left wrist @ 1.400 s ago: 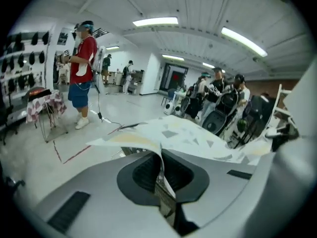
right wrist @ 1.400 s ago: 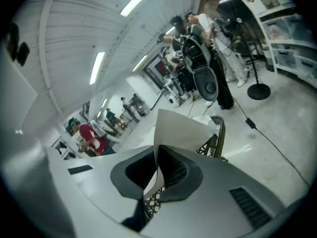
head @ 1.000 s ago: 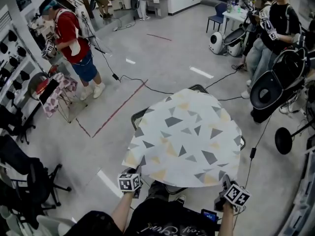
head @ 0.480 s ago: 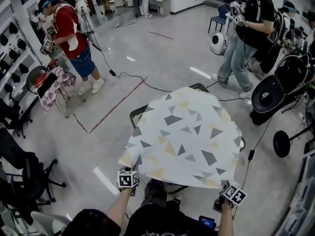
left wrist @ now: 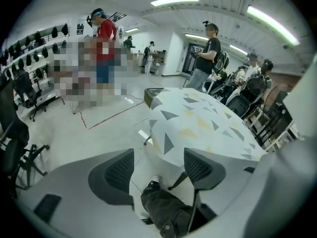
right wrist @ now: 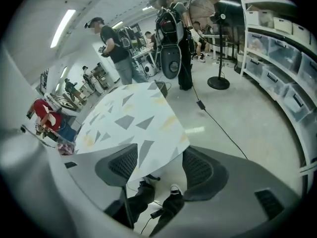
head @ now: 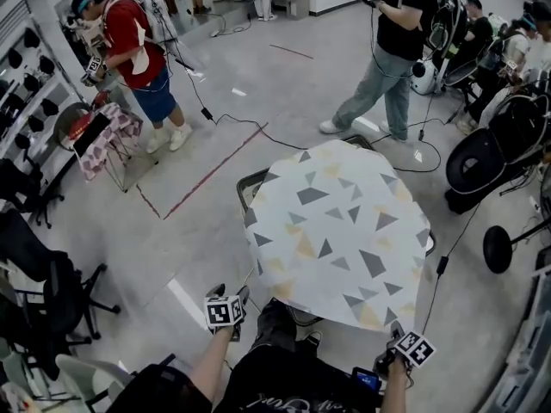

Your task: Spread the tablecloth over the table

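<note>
Tablecloth (head: 340, 231) lies spread over the table (head: 250, 188), near edge drooping. Left gripper (left wrist: 158, 165) and right gripper (right wrist: 159, 165) hover off the table's near corners, jaws opening, wide apart, pads clear of the cloth.

One tablecloth (head: 344, 231) with triangles on it. One table (left wrist: 147, 95) under it. Two grippers: the left gripper (left wrist: 158, 168) and the right gripper (right wrist: 157, 165). Both are opening their jaws, and nothing is pinched between them.

Two people stand on the floor: one person in a red shirt (head: 131, 46) and one person in a black shirt (head: 398, 24). More people sit at the far right, too bunched up to count.

Two black chairs: a near chair (head: 47, 295) and a far chair (head: 21, 200). One tall fan (right wrist: 214, 14). Two red floor lines: a long line (head: 207, 183) and a short line (head: 291, 52).
</note>
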